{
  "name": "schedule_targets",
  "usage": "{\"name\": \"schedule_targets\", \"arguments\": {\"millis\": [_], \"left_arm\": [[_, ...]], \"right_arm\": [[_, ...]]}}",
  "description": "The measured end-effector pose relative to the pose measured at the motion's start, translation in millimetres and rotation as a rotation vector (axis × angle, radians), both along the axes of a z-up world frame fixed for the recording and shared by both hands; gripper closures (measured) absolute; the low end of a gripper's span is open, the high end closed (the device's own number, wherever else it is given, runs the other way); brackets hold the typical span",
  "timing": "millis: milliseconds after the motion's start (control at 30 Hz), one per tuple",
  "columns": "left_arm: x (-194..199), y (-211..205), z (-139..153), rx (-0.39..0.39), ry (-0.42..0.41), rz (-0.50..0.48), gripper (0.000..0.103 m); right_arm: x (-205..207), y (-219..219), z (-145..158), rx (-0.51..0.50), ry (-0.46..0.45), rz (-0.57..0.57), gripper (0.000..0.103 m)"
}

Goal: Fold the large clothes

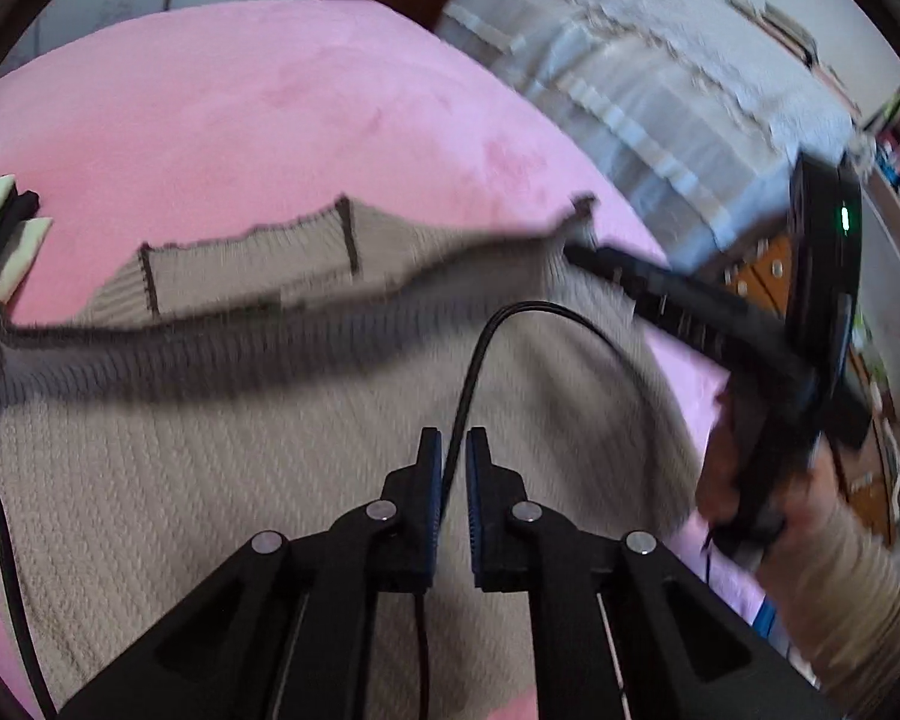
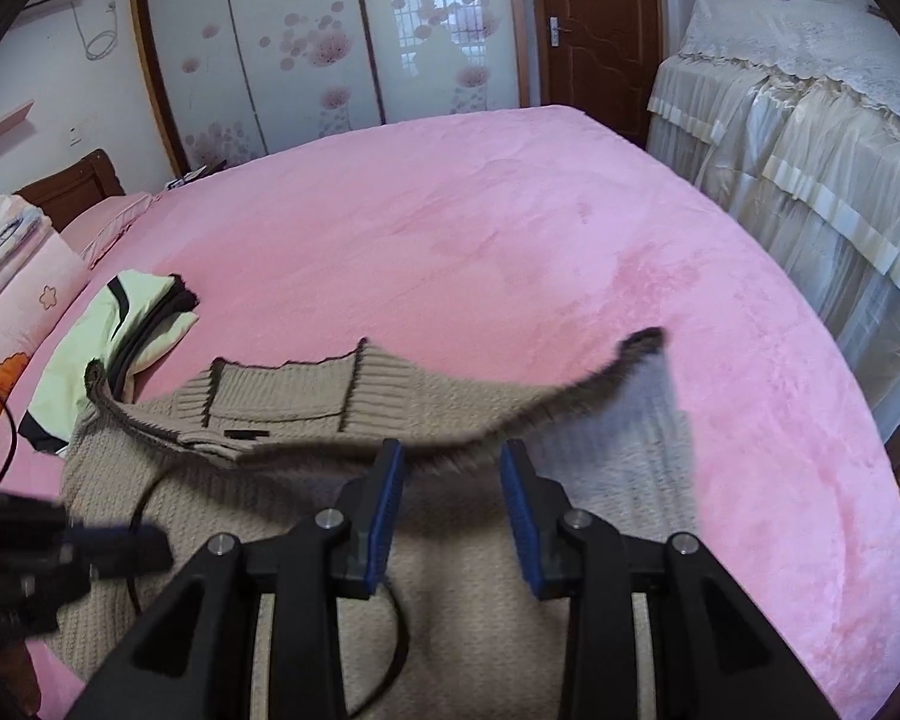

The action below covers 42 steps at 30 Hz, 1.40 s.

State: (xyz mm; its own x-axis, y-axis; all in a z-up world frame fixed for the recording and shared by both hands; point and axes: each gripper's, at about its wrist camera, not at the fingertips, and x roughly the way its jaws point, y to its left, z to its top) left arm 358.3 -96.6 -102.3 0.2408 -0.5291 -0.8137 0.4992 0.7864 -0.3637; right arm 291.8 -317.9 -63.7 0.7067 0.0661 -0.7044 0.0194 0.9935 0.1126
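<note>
Sweater (image 2: 450,570) in tan knit lies on the pink bed cover (image 2: 510,228), with its dark-edged hem fold lifted and blurry across the middle. Left gripper (image 1: 452,450) hangs over the sweater with its fingers a little apart, holding no cloth; a thin black cable (image 1: 510,324) runs between them. Right gripper (image 2: 453,462) has its blue pads (image 2: 390,498) wide apart over the knit. Folded green and black clothes (image 2: 132,318) sit just beside the sweater.

Both wrist cams close above sweater (image 1: 270,480) on pink bed (image 2: 510,228) (shared), facing forward.
</note>
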Motion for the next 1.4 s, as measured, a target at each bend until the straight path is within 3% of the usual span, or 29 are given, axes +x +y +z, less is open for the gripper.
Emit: {"name": "schedule_targets", "arguments": {"millis": [133, 200, 333, 500, 633, 767, 833, 900, 967, 1000, 1067, 1167, 1233, 1300, 1333, 1367, 1400], "left_arm": [[-9.6, 24.6, 3.4, 0.086, -0.014, -0.012, 0.079], [-8.9, 43.8, 6.5, 0.102, -0.003, 0.004, 0.078], [6.0, 96.9, 18.4, 0.217, -0.093, 0.158, 0.078], [47.6, 167.9, 19.7, 0.260, -0.137, 0.430, 0.077], [77.4, 188.4, 4.4, 0.276, -0.121, 0.500, 0.077], [81.1, 196.0, -6.0, 0.276, -0.056, 0.493, 0.077], [79.1, 196.7, -4.7, 0.293, -0.073, 0.468, 0.076], [79.8, 195.3, -3.1, 0.308, -0.093, 0.454, 0.070], [83.4, 190.7, -2.0, 0.277, -0.090, 0.424, 0.051], [83.9, 185.4, -1.7, 0.270, -0.099, 0.402, 0.048], [84.9, 172.0, -1.9, 0.313, -0.146, 0.346, 0.046], [90.3, 154.5, -11.6, 0.463, -0.219, 0.297, 0.046], [101.0, 151.8, -21.8, 0.518, -0.214, 0.304, 0.046], [111.5, 156.0, -27.5, 0.497, -0.185, 0.336, 0.055], [114.5, 158.3, -29.1, 0.475, -0.170, 0.342, 0.085], [119.3, 161.4, -32.7, 0.462, -0.140, 0.360, 0.096], [121.1, 163.0, -35.3, 0.460, -0.128, 0.376, 0.096]], "right_arm": [[0.0, -30.9, 4.0, 0.025, -0.007, -0.059, 0.067], [1.7, -43.6, 2.2, 0.029, -0.003, -0.086, 0.065], [11.7, -72.2, -11.4, 0.045, 0.036, -0.145, 0.062], [31.2, -96.3, -30.2, 0.090, 0.094, -0.176, 0.062], [50.2, -103.7, -42.1, 0.119, 0.135, -0.167, 0.062], [59.1, -102.1, -46.5, 0.104, 0.155, -0.142, 0.062], [61.6, -101.4, -50.0, 0.128, 0.171, -0.118, 0.062], [64.8, -100.3, -55.2, 0.141, 0.192, -0.104, 0.062], [66.5, -100.5, -59.7, 0.144, 0.212, -0.099, 0.062], [66.7, -101.0, -61.1, 0.149, 0.215, -0.099, 0.062], [67.2, -101.9, -63.7, 0.160, 0.219, -0.094, 0.062], [70.8, -104.1, -66.2, 0.167, 0.228, -0.082, 0.062], [73.6, -107.0, -67.2, 0.184, 0.228, -0.078, 0.062], [77.3, -110.0, -68.7, 0.204, 0.230, -0.079, 0.062], [79.3, -111.0, -70.1, 0.213, 0.233, -0.081, 0.062], [81.1, -112.0, -71.6, 0.222, 0.233, -0.085, 0.062], [82.4, -112.8, -73.1, 0.235, 0.231, -0.086, 0.062]]}}
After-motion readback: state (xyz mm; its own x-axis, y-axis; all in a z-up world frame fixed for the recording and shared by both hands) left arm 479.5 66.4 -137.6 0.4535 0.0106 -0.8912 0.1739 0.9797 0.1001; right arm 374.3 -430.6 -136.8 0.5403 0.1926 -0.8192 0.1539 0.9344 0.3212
